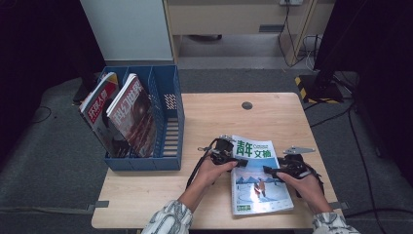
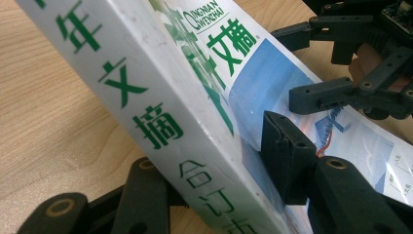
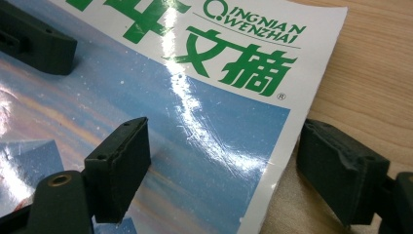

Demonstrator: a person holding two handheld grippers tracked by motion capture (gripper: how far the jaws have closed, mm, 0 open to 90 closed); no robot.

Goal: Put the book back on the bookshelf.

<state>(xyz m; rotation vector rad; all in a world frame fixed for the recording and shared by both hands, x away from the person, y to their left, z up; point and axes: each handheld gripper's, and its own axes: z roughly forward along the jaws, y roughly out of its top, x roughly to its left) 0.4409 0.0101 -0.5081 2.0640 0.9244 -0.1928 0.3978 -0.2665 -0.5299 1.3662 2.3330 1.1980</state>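
A: Left tool (image 1: 233,158) first: how do its jaws stand?

B: It straddles the spine edge of the magazine (image 1: 258,175), 1 jaw on the glossy cover and the other under the spine against the wood. The upper pad (image 2: 287,156) touches the cover; whether the lower one presses I can't quite tell from the left gripper view, so it may be a loose grip.

A: And the right tool (image 1: 273,170)?

B: Its jaws stand apart over the magazine's opposite edge, 1 above the blue cover, 1 out on the bare wood beside it, neither pad pressing. Nothing held there.

A: Where's the magazine itself?

B: On the table (image 1: 204,195), near the front right, cover up, green characters at the top. The spine side looks raised a little.

A: Beyond that?

B: A blue file rack (image 1: 168,122) stands at the table's left, well apart, with 2 magazines (image 1: 122,114) leaning in its left compartments
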